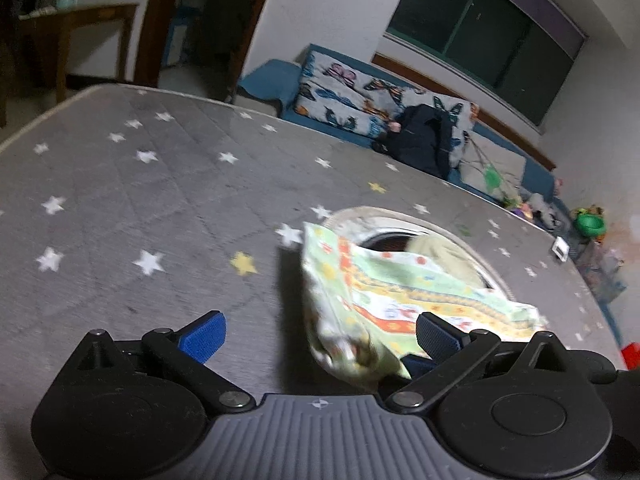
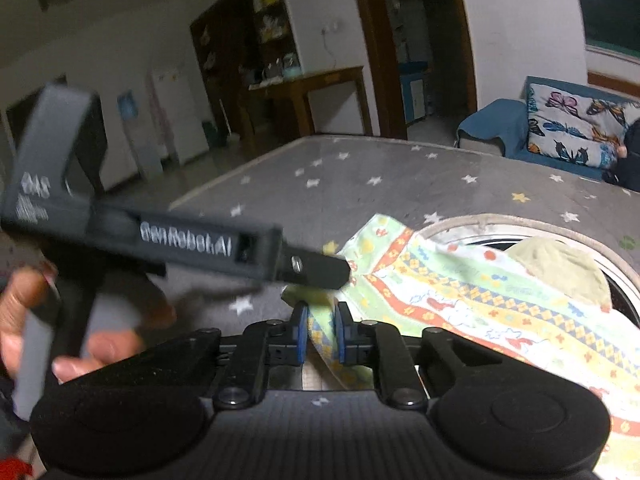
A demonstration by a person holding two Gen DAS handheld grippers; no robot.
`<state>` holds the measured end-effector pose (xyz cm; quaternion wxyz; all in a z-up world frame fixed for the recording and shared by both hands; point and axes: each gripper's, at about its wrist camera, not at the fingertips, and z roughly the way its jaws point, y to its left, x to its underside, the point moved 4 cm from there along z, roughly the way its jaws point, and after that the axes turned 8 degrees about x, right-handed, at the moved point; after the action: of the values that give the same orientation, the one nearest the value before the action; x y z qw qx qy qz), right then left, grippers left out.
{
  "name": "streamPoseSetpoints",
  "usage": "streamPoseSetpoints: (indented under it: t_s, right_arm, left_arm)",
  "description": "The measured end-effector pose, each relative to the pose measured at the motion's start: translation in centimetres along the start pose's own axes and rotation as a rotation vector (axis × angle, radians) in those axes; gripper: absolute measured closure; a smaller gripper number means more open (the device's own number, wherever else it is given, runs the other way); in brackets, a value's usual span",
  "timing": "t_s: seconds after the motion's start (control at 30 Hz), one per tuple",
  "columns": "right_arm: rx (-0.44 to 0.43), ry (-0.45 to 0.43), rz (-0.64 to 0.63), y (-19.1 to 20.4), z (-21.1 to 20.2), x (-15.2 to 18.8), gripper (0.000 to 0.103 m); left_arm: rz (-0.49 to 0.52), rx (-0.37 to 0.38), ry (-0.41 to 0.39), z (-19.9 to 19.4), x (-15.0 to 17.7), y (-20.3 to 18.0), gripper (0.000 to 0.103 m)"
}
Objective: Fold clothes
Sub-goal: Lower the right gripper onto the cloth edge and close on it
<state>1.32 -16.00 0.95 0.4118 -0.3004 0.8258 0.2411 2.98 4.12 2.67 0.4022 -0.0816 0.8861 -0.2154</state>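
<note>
Only the right wrist view shows "GenRobotAI" printed on the left gripper [image 2: 340, 272], jaws apart beside the patterned cloth [image 2: 460, 292] that the right gripper [image 2: 320, 336] pinches.

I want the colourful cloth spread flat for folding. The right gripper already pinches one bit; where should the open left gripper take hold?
Probably the loose edge of the cloth hanging nearest the left gripper, beside the bunch the right gripper pinches. Come in level from the near side, since that edge hangs free above the star-patterned mattress, while the far end drapes over the basket rim.
</note>
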Motion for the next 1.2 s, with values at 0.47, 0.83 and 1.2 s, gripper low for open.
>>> streamPoseSetpoints:
  t_s: [0.47, 0.83, 1.2]
  right_arm:
    - [0.041, 0.015, -0.086, -1.0, -3.5, 2.0, 0.079]
    - [0.049, 0.04, -0.242, 4.0, -0.3, 2.9, 0.047]
    - [0.088, 0.095, -0.298, 6.1, 2.1, 4.3, 0.065]
  left_arm:
    - [-0.05, 0.103, 0.057, 3.5, -0.2, -1.9, 0.012]
    - [-0.058, 0.035, 0.008, 1.3, -1.4, 0.2, 0.012]
    - [-0.073, 0.021, 0.01, 0.9, -1.3, 1.4, 0.011]
